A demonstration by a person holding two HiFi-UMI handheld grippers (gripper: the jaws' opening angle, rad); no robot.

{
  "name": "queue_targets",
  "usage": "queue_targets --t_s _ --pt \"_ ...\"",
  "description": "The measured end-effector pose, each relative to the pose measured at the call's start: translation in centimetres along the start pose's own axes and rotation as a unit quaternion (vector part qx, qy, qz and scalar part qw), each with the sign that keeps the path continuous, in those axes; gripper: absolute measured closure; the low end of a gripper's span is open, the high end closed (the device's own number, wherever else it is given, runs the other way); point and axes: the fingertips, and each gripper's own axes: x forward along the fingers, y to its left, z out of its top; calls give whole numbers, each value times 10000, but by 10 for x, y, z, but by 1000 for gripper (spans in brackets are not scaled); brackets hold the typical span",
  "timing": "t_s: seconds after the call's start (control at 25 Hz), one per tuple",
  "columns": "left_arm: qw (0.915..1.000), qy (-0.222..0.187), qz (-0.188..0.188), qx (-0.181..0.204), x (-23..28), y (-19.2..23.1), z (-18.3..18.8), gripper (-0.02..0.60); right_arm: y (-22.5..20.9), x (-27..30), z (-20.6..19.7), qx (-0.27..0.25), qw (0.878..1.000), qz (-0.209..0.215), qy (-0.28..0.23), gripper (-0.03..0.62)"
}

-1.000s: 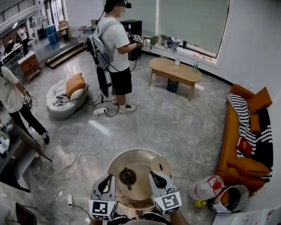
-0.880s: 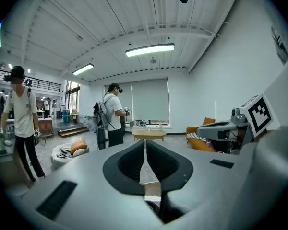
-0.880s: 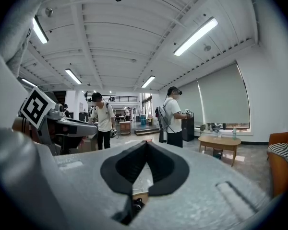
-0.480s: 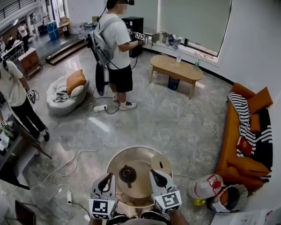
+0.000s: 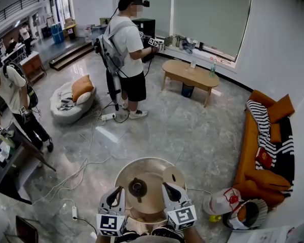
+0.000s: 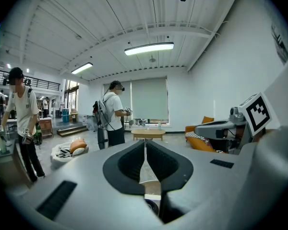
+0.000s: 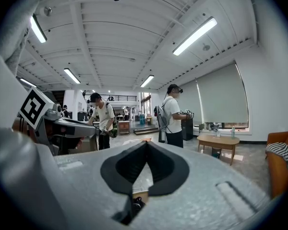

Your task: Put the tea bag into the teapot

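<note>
**Left tongs** (image 6: 144, 146): jaws closed tip to tip, nothing held.
**Right tongs** (image 7: 146, 146): likewise closed, empty.
**Position:** both hang over the near rim of the round desk (image 5: 124, 178), flanking the dark teapot (image 5: 138, 188).
**Tea bag:** not visible in any view.
**Risk:** closed jaws reaching without the bag located may knock the teapot.

Two grippers (left gripper (image 5: 115, 194), right gripper (image 5: 168, 190)); one teapot (image 5: 138, 188); one round tabletop (image 5: 152, 170); one wooden disc (image 5: 174, 177); one sofa (image 5: 248, 156); one coffee table (image 5: 190, 76); one beanbag (image 5: 66, 108).
</note>
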Motion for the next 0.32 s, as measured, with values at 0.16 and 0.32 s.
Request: queue_targets --t_s 0.16,0.32 --pt "10000 -48 -3 26 -3 -1 6 552 2 -2 0 1 10000 -5 -5 595" --pt "10000 -29 27 64 -9 -2 10 552 6 -7 -1 -18 10000 -4 -8 595"
